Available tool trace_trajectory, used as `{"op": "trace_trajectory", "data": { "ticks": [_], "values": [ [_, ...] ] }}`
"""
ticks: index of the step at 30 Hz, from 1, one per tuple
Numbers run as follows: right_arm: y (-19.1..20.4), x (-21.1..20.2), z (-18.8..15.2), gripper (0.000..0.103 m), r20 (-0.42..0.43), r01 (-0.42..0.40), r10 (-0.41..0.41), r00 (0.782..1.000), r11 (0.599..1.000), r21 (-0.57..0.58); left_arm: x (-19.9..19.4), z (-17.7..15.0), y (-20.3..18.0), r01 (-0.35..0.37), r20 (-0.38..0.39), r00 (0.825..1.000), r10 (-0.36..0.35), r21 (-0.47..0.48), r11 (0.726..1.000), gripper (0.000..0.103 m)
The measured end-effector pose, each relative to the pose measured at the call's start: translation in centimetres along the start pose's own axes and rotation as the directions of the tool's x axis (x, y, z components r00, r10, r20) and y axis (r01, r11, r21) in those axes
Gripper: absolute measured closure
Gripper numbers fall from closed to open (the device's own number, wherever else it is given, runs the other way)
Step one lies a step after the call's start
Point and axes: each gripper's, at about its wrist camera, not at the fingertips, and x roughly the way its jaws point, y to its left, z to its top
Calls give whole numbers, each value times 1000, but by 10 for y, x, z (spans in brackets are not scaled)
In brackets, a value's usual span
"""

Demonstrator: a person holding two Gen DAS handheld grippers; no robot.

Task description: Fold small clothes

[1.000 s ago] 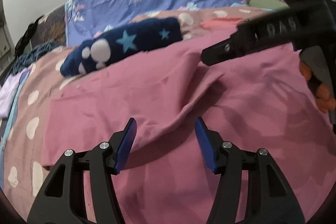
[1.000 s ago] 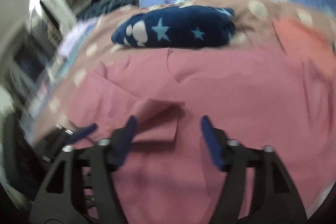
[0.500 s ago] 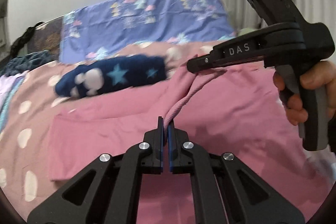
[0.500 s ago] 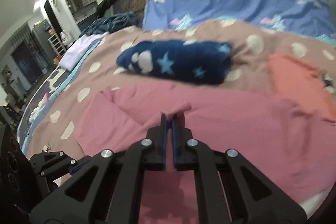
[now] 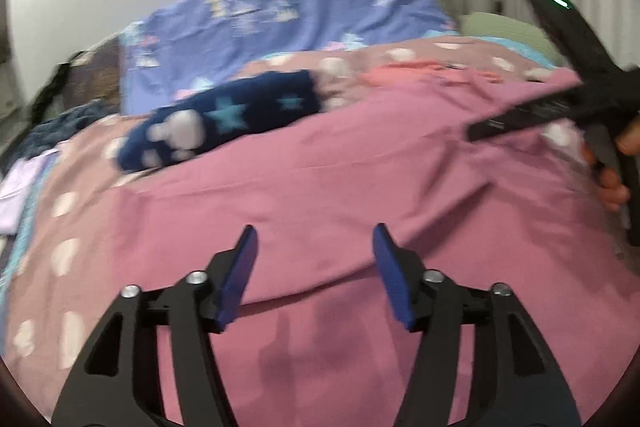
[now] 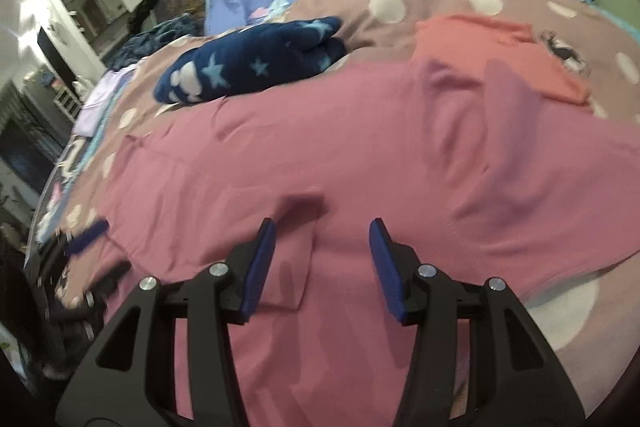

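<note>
Pink garment [image 5: 320,179] lies spread on spotted bedspread [image 6: 384,3], navy star fleece [image 6: 248,63] just behind; L gripper [image 5: 314,267] & R gripper [image 6: 320,259] jaws opening (nothing pinched, cloth lies below)

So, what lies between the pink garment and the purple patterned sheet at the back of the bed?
The dotted brown cover, with a folded navy star-print piece and an orange garment lying on it, shown best in the right wrist view.
</note>
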Motion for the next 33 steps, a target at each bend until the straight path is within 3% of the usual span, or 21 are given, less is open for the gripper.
{"op": "trace_trajectory", "data": {
  "ticks": [3, 5, 6, 7, 9, 12, 13, 15, 17, 19, 23, 26, 29, 31, 33],
  "values": [
    [15, 7, -5, 52, -8, -17, 17, 1000, 998, -65, -3, -12, 42, -164, -37, 986, 162, -70, 984, 38],
    [25, 17, -8, 52, -35, -7, 3, 999, 994, -111, -7, -23, 70, -232, -71, 972, 223, -146, 962, 35],
    [31, 22, -10, 65, -35, 7, -12, 999, 991, -136, -9, -30, 86, -244, -90, 969, 230, -201, 949, 34],
    [40, 26, -11, 102, -21, 36, -40, 999, 983, -180, -11, -37, 100, -241, -102, 970, 222, -257, 936, 33],
    [47, 27, -10, 101, -14, 40, -44, 999, 980, -195, -18, -46, 125, -228, -112, 973, 200, -366, 902, 33],
    [44, -5, 7, 101, 133, 55, -38, 990, 991, -122, -30, -53, 148, -204, -88, 979, 185, -460, 864, 33],
    [38, -17, 17, 101, 174, 78, -63, 983, 994, -82, -31, -55, 150, -197, -82, 980, 180, -463, 864, 32],
    [29, -18, 28, 100, 159, 119, -108, 981, 991, -64, -29, -55, 149, -187, -85, 982, 166, -448, 874, 29],
    [14, -8, 28, 92, 100, 182, -176, 979, 982, -51, -22, -56, 143, -170, -105, 985, 139, -419, 892, 29],
    [1, -1, 21, 64, 63, 201, -199, 978, 979, -21, -12, -54, 134, -155, -133, 985, 112, -375, 914, 29],
    [-15, 0, 10, 60, 54, 195, -198, 979, 979, 62, 6, -51, 122, -159, -204, 974, 98, -307, 938, 29],
    [-7, -6, 13, 60, 79, 205, -209, 975, 977, 61, 17, -46, 119, -166, -227, 968, 107, -260, 951, 29],
    [25, -16, 25, 57, 133, 182, -178, 975, 983, -19, 25, -41, 126, -158, -224, 970, 99, -263, 952, 46],
    [50, -15, 32, 54, 139, 151, -139, 981, 985, -80, 26, -40, 133, -119, -211, 976, 57, -296, 948, 67],
    [80, -5, 40, 54, 119, 107, -90, 989, 984, -143, 28, -41, 142, -70, -188, 982, 3, -346, 935, 70]
  ]
}}
